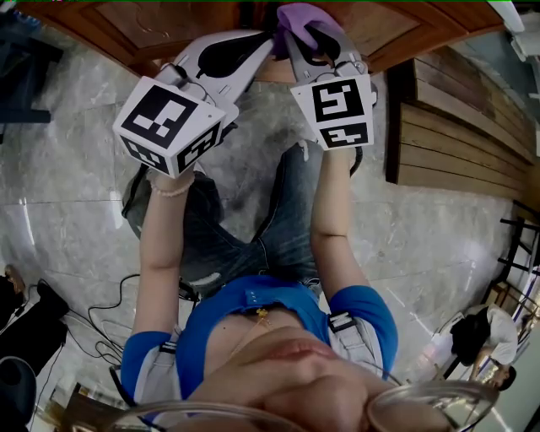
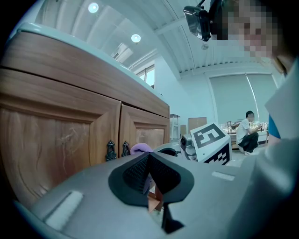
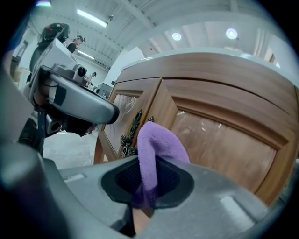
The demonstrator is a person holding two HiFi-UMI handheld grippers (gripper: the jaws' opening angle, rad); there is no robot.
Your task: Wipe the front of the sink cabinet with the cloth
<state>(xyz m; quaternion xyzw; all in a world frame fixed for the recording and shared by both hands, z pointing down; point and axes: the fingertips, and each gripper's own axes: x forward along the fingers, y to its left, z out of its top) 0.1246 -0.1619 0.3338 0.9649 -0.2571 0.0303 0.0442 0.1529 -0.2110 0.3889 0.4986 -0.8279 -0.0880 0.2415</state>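
Cloth comes first. The purple cloth (image 3: 156,149) is pinched in my right gripper (image 3: 147,186). The jaws squeeze its lower part. The rest sticks up and out past the tips in a soft folded hump.

Right in front of those tips is the sink cabinet (image 3: 219,135), with brown wooden doors. I cannot tell if the cloth touches the wood. It is very near it. A pair of dark metal handles (image 3: 128,133) sits where the two doors meet, a little to the left of the cloth. A pale top edge (image 2: 70,39) runs along above the doors.

My left gripper (image 2: 149,175) is just beside the right one, on its left. Its jaws are pressed together and I see nothing between them. It points at the same doors. From its own camera I can see the handles and the cloth (image 2: 140,148) peeking up past its tips, off to the right.

From the head view, both grippers reach forward to the bottom of the cabinet (image 1: 169,25). The cloth (image 1: 299,17) is at the far end of the right gripper (image 1: 308,38), with the left gripper (image 1: 253,46) close by it.

Under them is a shiny grey stone floor (image 1: 439,228). To the right of the right gripper lie some brown wooden boards (image 1: 456,135). Far off behind the grippers, a person (image 2: 246,133) crouches on the floor.
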